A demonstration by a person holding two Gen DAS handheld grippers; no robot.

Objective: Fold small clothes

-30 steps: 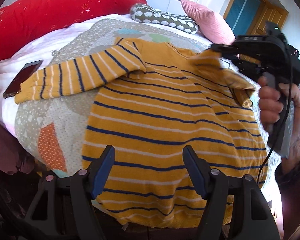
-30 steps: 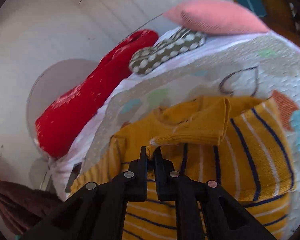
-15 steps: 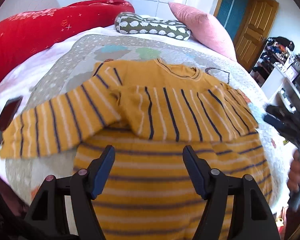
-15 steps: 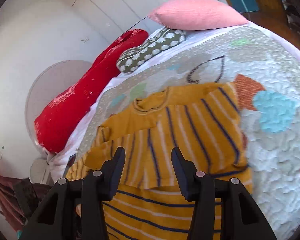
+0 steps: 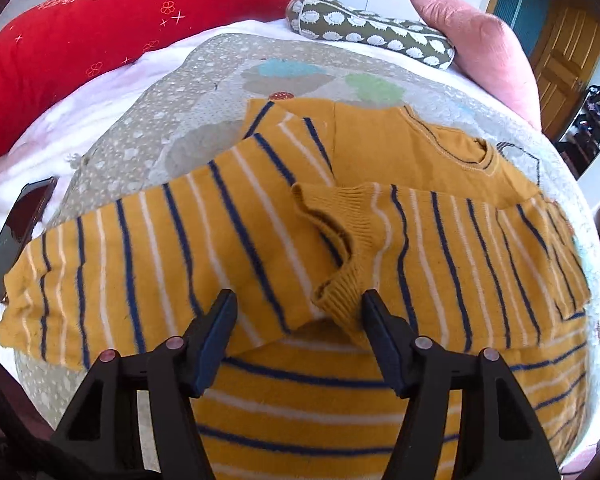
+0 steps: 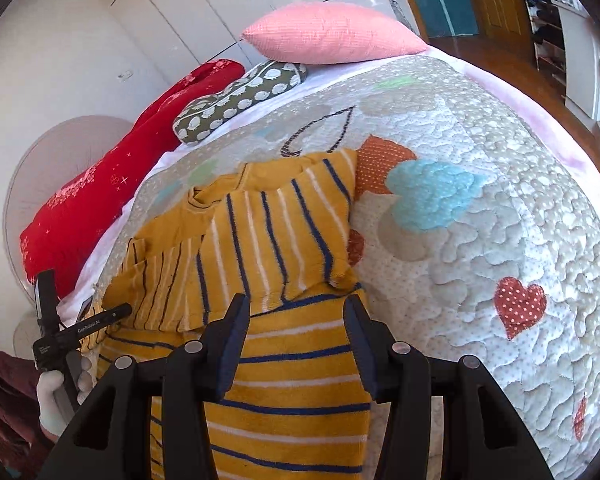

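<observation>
One sleeve folded, other sleeve left spread on the quilt (image 5: 204,120).
Sweater (image 5: 340,380) lies flat; unfolded sleeve (image 5: 140,256) runs leftward, nearest left gripper (image 5: 298,332). Both it and right gripper (image 6: 296,340) are held wide apart, empty.

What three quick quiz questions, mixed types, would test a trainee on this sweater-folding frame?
1. True or false: the right gripper is shut on the mustard-yellow knitted sweater with navy and white stripes.
2. Which sleeve lies folded across the sweater's chest? A) wearer-side sleeve with the ribbed cuff B) the sleeve stretched toward the dark phone C) neither
3. Fill in: the left gripper hovers with jaws ____.

Key: 1 false; 2 A; 3 open.
</observation>
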